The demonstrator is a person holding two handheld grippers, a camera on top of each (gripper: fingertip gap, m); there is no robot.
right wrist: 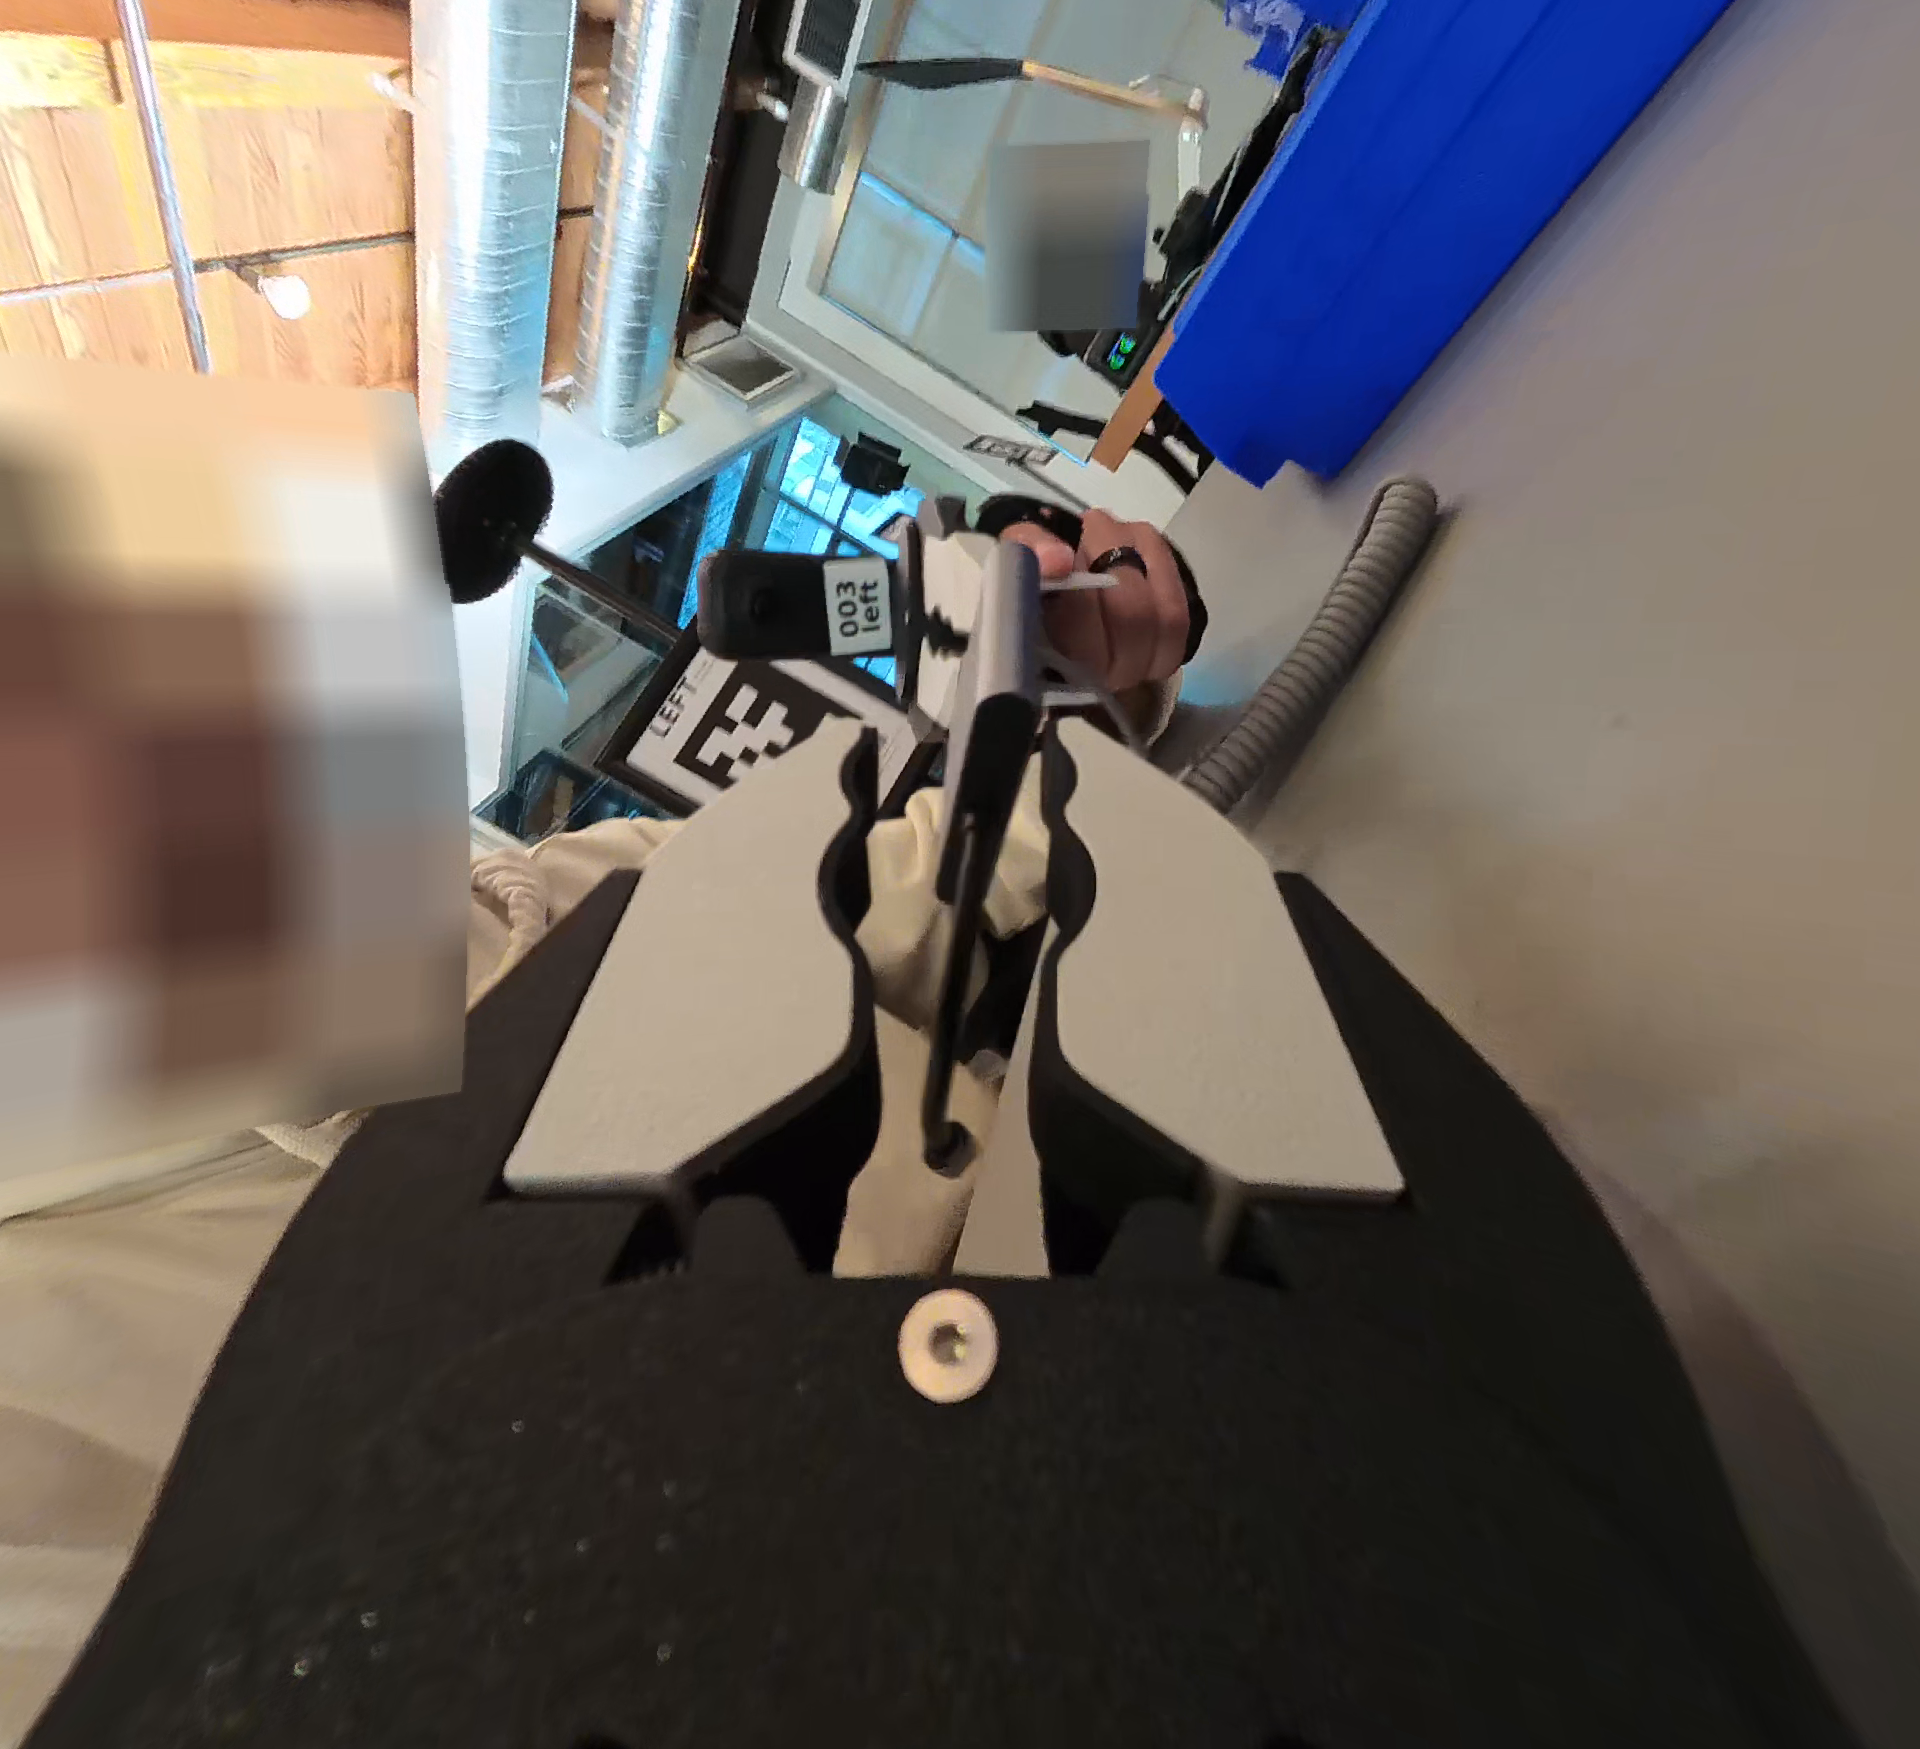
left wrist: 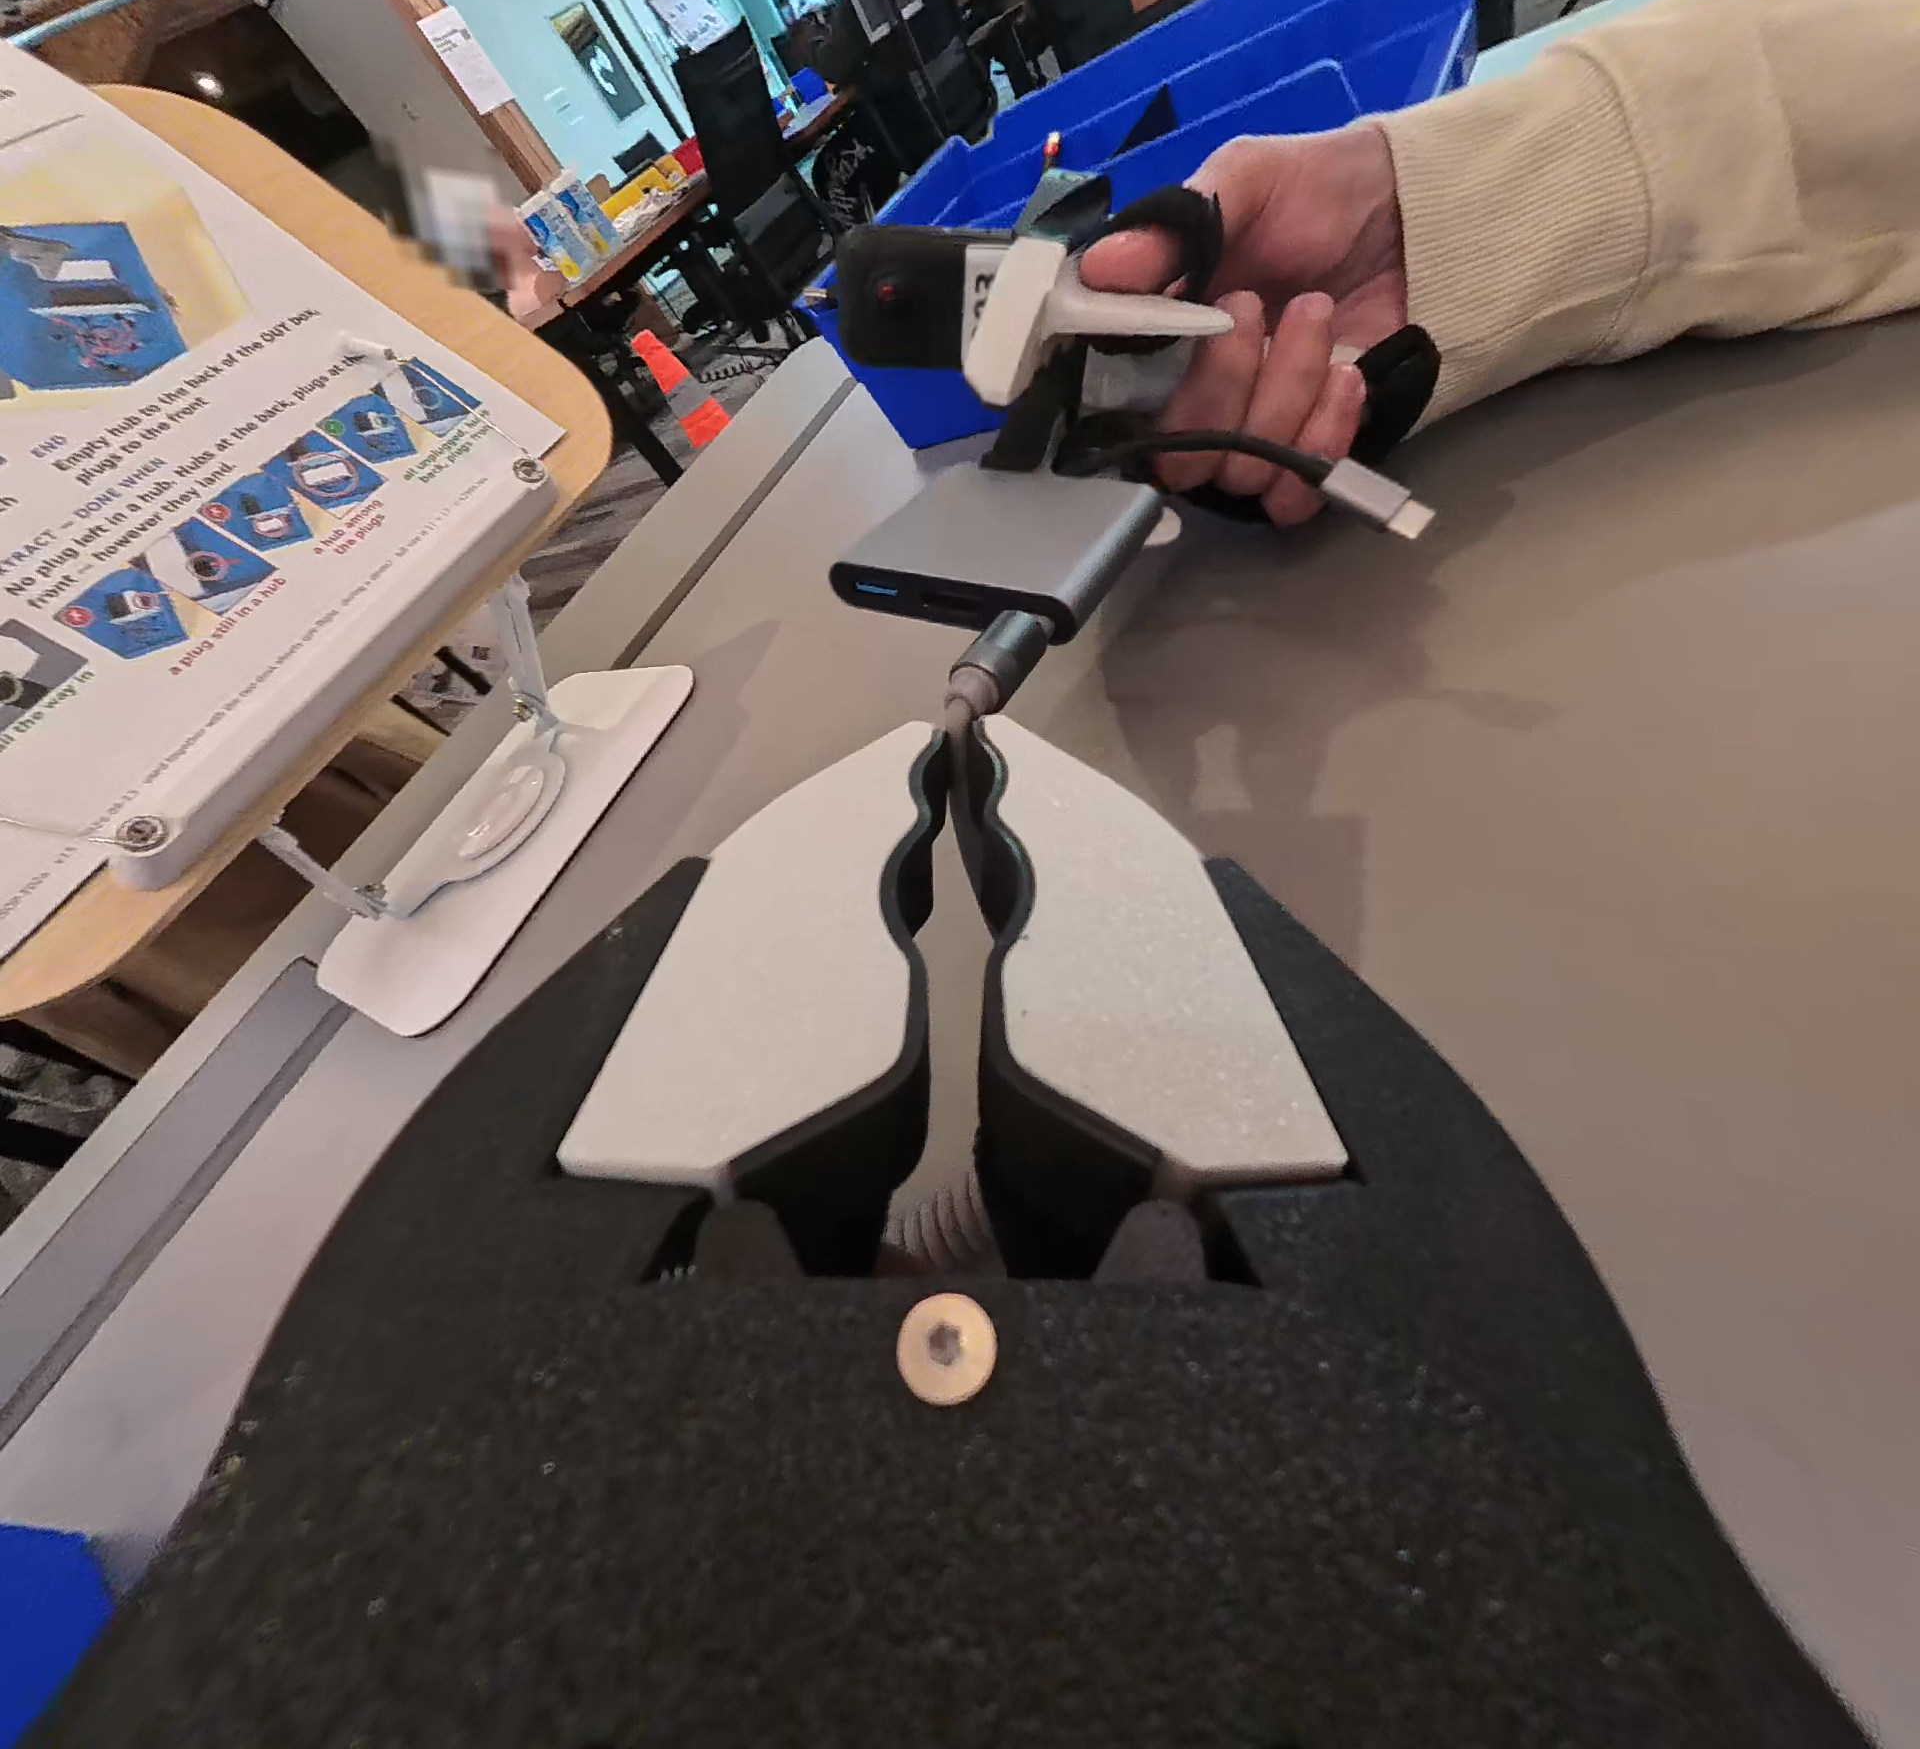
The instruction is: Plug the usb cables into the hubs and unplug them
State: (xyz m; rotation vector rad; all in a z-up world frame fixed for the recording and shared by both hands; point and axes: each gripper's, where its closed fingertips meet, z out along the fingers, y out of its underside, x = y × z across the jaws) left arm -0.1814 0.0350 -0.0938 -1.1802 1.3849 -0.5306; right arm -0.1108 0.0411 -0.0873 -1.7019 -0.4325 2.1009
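The left gripper (left wrist: 964, 743) pinches one braided cable (left wrist: 971, 683) just behind its plug, seated in the single grey hub (left wrist: 987, 546). The right gripper (left wrist: 1023, 452) clamps that hub from above, clear of the table (left wrist: 1558, 868); two blue bins (left wrist: 1299, 78) line the far edge, with bare table to the right

A smooth grey bench (left wrist: 1507, 972) carries a blue bin (left wrist: 1195, 141) at its far edge and a white document stand (left wrist: 499, 826) on its left.
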